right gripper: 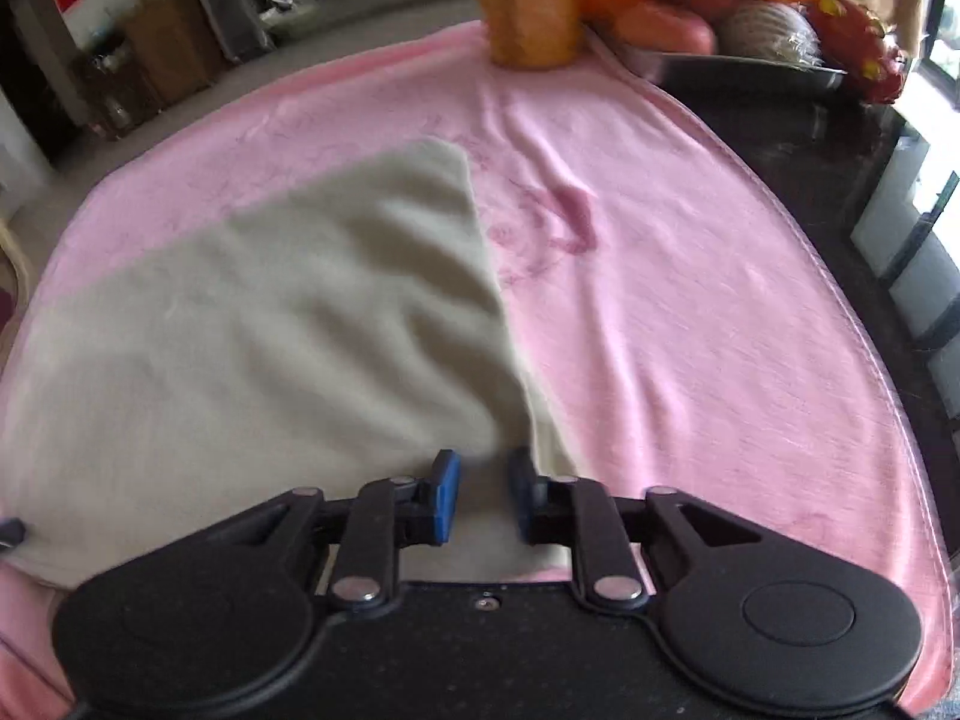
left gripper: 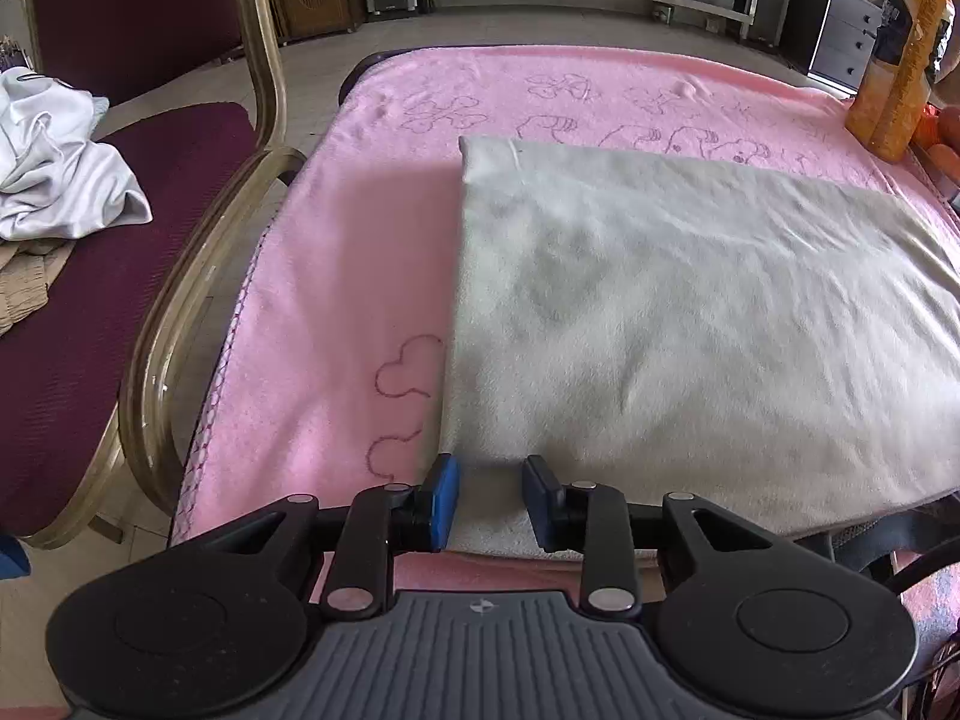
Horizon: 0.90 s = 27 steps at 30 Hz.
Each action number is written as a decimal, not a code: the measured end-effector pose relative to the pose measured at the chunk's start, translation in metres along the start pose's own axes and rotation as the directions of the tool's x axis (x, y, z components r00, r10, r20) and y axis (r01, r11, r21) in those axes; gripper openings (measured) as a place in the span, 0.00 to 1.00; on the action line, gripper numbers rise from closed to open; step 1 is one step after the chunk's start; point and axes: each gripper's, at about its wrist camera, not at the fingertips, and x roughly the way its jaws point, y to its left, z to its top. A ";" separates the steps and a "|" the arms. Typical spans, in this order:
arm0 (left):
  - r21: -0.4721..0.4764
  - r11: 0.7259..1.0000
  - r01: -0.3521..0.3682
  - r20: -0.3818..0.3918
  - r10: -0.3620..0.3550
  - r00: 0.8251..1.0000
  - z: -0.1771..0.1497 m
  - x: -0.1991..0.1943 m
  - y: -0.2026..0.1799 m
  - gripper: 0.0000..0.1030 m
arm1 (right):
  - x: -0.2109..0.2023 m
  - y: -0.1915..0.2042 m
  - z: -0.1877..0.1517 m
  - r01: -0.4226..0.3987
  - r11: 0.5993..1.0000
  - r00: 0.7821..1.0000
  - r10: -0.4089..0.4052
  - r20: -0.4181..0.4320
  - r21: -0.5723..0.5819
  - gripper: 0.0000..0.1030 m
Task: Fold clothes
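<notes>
While over the cream cloth (left gripper: 690, 312), left gripper (left gripper: 491, 501) fingers spread, right gripper (right gripper: 485, 495) fingers narrowly apart, nothing pinched.

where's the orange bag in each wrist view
Left wrist: the orange bag stands at the far right edge, top corner, on the pink blanket.
Right wrist: the orange bag is at top centre, blurred, left of the fruit tray.
Shared landmark: the cream cloth on the blanket.
</notes>
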 end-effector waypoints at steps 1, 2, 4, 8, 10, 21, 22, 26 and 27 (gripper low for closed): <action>-0.004 1.000 0.000 -0.001 0.000 1.000 0.000 -0.001 0.002 0.31 | -0.002 -0.003 -0.001 0.012 1.000 1.000 -0.012 0.000 0.008 0.11; -0.014 1.000 0.000 -0.004 0.000 1.000 0.000 -0.003 0.004 0.31 | -0.004 -0.006 -0.003 0.022 1.000 1.000 -0.022 0.001 0.017 0.06; -0.048 0.999 -0.008 -0.004 0.008 1.000 -0.001 -0.008 0.012 0.29 | -0.010 -0.013 -0.005 0.034 0.999 0.999 -0.034 0.012 0.041 0.07; -0.164 0.983 0.078 0.051 -0.071 0.996 0.003 -0.025 0.033 0.21 | -0.042 -0.025 -0.002 0.053 0.997 0.983 -0.063 0.175 0.061 0.09; -0.187 0.977 0.102 0.108 -0.083 0.991 0.008 -0.037 0.036 0.21 | -0.062 -0.029 0.000 0.002 0.998 0.962 -0.020 0.274 0.066 0.09; -0.106 0.979 0.172 0.278 -0.137 0.951 0.073 -0.078 0.017 0.24 | -0.116 -0.008 0.062 -0.323 0.946 0.845 0.276 0.458 0.026 0.11; -0.089 0.982 0.167 0.286 -0.136 0.949 0.081 -0.077 0.013 0.25 | -0.116 -0.001 0.069 -0.328 0.945 0.830 0.290 0.477 -0.004 0.11; -0.009 0.995 0.101 0.299 -0.094 0.950 0.102 -0.054 -0.006 0.28 | -0.107 0.025 0.093 -0.324 0.939 0.783 0.336 0.524 -0.119 0.11; -0.003 0.996 0.090 0.288 -0.085 0.954 0.102 -0.043 -0.009 0.28 | -0.097 0.031 0.097 -0.313 0.940 0.785 0.337 0.520 -0.137 0.11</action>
